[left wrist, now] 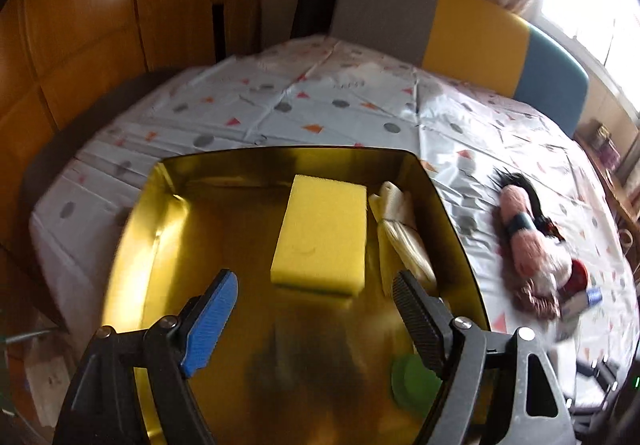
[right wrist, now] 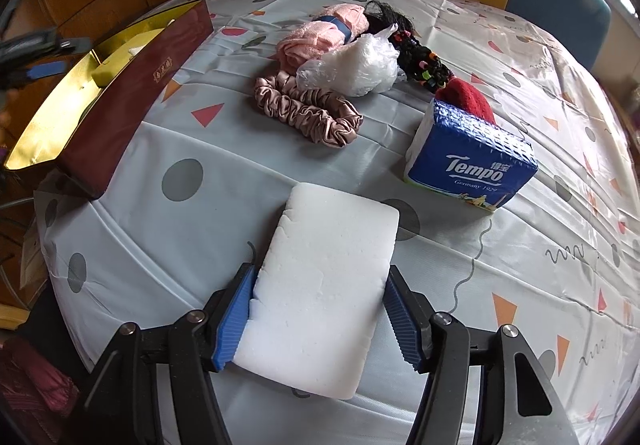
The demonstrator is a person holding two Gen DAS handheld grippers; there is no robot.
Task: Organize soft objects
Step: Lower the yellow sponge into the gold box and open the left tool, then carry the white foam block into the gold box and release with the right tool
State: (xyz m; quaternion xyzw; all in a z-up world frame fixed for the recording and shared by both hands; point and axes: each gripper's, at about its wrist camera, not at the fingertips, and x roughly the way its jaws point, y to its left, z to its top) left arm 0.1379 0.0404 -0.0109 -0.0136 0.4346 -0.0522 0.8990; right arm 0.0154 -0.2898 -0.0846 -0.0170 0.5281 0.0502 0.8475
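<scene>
My left gripper (left wrist: 314, 303) is open and empty above a gold-lined box (left wrist: 168, 229). In the box lie a yellow sponge (left wrist: 322, 233), a cream cloth bundle (left wrist: 402, 233) and a green round thing (left wrist: 414, 381). My right gripper (right wrist: 320, 319) has its jaws around a white foam sponge (right wrist: 326, 281) lying on the tablecloth; the left pad touches it, the right pad stands slightly off. Further back lie a pink towel roll (right wrist: 320, 33), a satin scrunchie (right wrist: 308, 109), a clear plastic bag (right wrist: 356, 65), a black beaded braid (right wrist: 420, 57), a red knit item (right wrist: 466, 101) and a Tempo tissue pack (right wrist: 472, 161).
The box shows at the left of the right wrist view with a dark red outer wall (right wrist: 132, 97). The table (right wrist: 200, 277) carries a patterned cloth. Chairs with grey, yellow (left wrist: 476, 37) and blue backs stand beyond it. Wooden cabinets (left wrist: 80, 25) stand to the left.
</scene>
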